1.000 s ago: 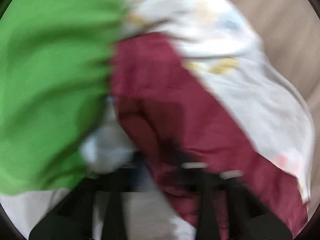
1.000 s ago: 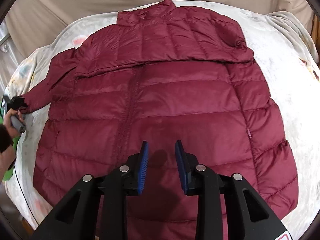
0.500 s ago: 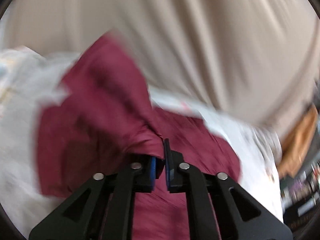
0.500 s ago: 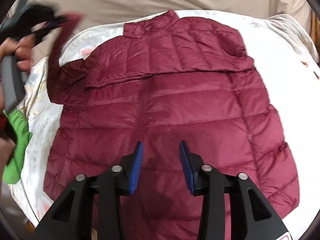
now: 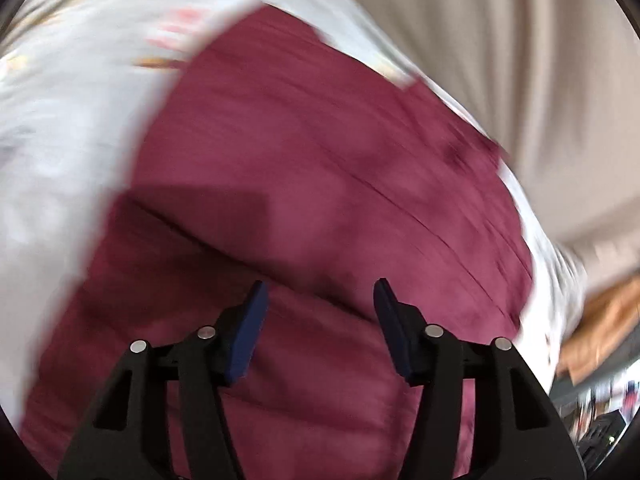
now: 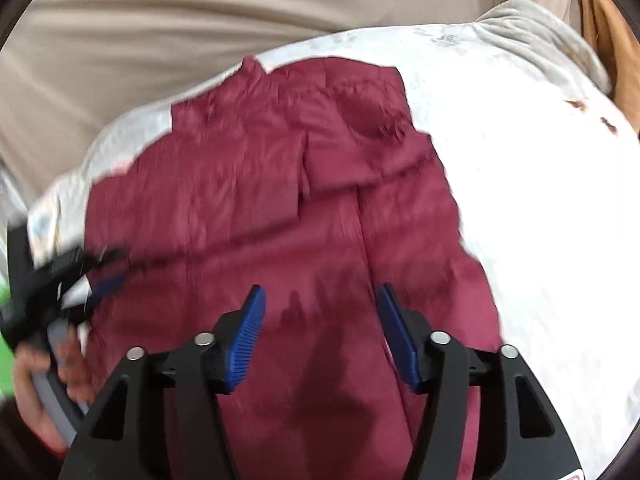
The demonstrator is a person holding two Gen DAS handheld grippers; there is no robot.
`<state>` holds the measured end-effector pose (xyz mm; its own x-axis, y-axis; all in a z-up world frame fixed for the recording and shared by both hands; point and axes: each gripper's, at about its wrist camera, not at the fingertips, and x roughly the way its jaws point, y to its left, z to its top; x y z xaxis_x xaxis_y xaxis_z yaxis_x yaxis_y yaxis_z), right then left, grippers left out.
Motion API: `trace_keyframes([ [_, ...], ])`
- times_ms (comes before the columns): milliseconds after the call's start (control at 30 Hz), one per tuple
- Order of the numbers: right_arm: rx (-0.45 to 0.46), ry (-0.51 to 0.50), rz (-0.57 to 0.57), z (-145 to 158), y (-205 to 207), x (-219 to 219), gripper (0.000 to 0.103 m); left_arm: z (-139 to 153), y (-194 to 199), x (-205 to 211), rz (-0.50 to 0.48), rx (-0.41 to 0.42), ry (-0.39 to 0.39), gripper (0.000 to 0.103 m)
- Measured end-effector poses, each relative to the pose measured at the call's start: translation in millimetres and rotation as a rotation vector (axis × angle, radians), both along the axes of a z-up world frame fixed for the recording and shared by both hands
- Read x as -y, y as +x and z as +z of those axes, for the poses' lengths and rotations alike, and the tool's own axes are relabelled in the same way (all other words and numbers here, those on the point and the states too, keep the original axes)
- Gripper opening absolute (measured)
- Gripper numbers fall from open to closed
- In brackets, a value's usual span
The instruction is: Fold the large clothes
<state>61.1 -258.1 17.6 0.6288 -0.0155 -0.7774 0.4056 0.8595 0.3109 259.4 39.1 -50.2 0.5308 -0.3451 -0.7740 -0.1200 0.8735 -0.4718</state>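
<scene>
Both sets of jaws gape wide, holding nothing: left gripper (image 5: 318,322) and right gripper (image 6: 320,328) hover over the jacket (image 6: 280,208), flat on the bed (image 6: 520,184), sleeves in. Next, probably: grab the hem.

left gripper (image 5: 318,326) has released the sleeve (image 6: 264,184); sleeve now folded across jacket (image 6: 360,240)

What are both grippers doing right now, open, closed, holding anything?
Left gripper: open, holding nothing, above the maroon quilted puffer jacket.
Right gripper: open, holding nothing, over the same jacket.
</scene>
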Motion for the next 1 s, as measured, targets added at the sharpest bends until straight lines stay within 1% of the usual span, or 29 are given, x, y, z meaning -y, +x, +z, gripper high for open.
trace_keyframes([
  [33, 0.006, 0.012, -0.006, 0, 12, 4, 0.061, -2, 8, -19, 0.05, -0.017, -0.004, 0.053],
  [100, 0.01, 0.026, -0.014, -2, 39, 9, 0.061, -11, 17, -45, 0.133, -0.053, -0.052, 0.053],
  [200, -0.003, 0.046, -0.003, -13, 79, 8, 0.061, -26, 27, -65, 0.185, -0.081, -0.13, 0.053],
  [267, -0.042, 0.064, 0.012, -23, 98, 5, 0.061, -28, 36, -70, 0.193, -0.088, -0.15, 0.052],
  [300, -0.086, 0.051, 0.019, -29, 110, 1, 0.056, -30, 38, -70, 0.192, -0.092, -0.154, 0.052],
  [333, -0.099, 0.029, 0.044, -29, 118, -6, 0.026, -28, 40, -68, 0.185, -0.087, -0.158, 0.046],
  [367, -0.094, 0.01, 0.075, -25, 124, -12, 0.009, -25, 42, -68, 0.18, -0.077, -0.157, 0.031],
  [400, -0.048, -0.033, 0.108, -7, 129, -21, 0.004, -22, 44, -66, 0.172, -0.063, -0.156, 0.024],
  [433, 0.04, -0.062, 0.126, 14, 127, -27, 0.003, -14, 46, -66, 0.162, -0.028, -0.161, 0.01],
  [467, 0.135, -0.096, 0.147, 39, 123, -34, 0.003, -7, 46, -68, 0.156, -0.008, -0.161, 0.006],
  [500, 0.253, -0.139, 0.168, 72, 117, -41, 0.003, 0, 48, -67, 0.147, 0.023, -0.157, 0.005],
  [533, 0.337, -0.148, 0.18, 92, 112, -43, 0.003, 0, 51, -65, 0.143, 0.033, -0.146, 0.005],
  [567, 0.405, -0.144, 0.185, 105, 107, -42, 0.003, 1, 54, -62, 0.128, 0.035, -0.135, 0.005],
  [600, 0.421, -0.148, 0.169, 105, 107, -36, 0.003, 0, 55, -60, 0.113, 0.034, -0.126, 0.005],
  [633, 0.374, -0.159, 0.151, 93, 114, -29, 0.003, -4, 58, -53, 0.102, 0.02, -0.095, 0.005],
  [667, 0.286, -0.178, 0.132, 71, 125, -22, 0.003, -8, 58, -54, 0.095, 0.004, -0.065, 0.005],
  [700, 0.135, -0.181, 0.105, 32, 141, -9, 0.003, -15, 61, -48, 0.083, -0.015, -0.046, 0.005],
  [733, -0.003, -0.147, 0.085, -4, 151, 3, 0.003, -25, 65, -41, 0.067, -0.04, -0.034, 0.005],
  [767, -0.07, -0.104, 0.068, -29, 153, 13, 0.003, -29, 66, -37, 0.054, -0.046, -0.033, 0.006],
  [800, -0.052, -0.064, 0.052, -38, 147, 19, 0.002, -31, 67, -32, 0.041, -0.038, -0.026, 0.006],
  [867, -0.033, -0.064, 0.034, -34, 141, 21, 0.002, -27, 67, -24, 0.014, -0.011, 0.027, 0.008],
  [900, -0.034, -0.079, 0.031, -31, 139, 21, 0.002, -25, 66, -23, 0.005, -0.001, 0.028, 0.008],
  [967, -0.042, -0.109, 0.027, -28, 134, 23, 0.007, -17, 58, -30, 0.0, 0.013, -0.008, 0.012],
  [1000, -0.042, -0.106, 0.016, -26, 126, 27, 0.014, -13, 53, -34, 0.001, 0.024, -0.015, 0.015],
])
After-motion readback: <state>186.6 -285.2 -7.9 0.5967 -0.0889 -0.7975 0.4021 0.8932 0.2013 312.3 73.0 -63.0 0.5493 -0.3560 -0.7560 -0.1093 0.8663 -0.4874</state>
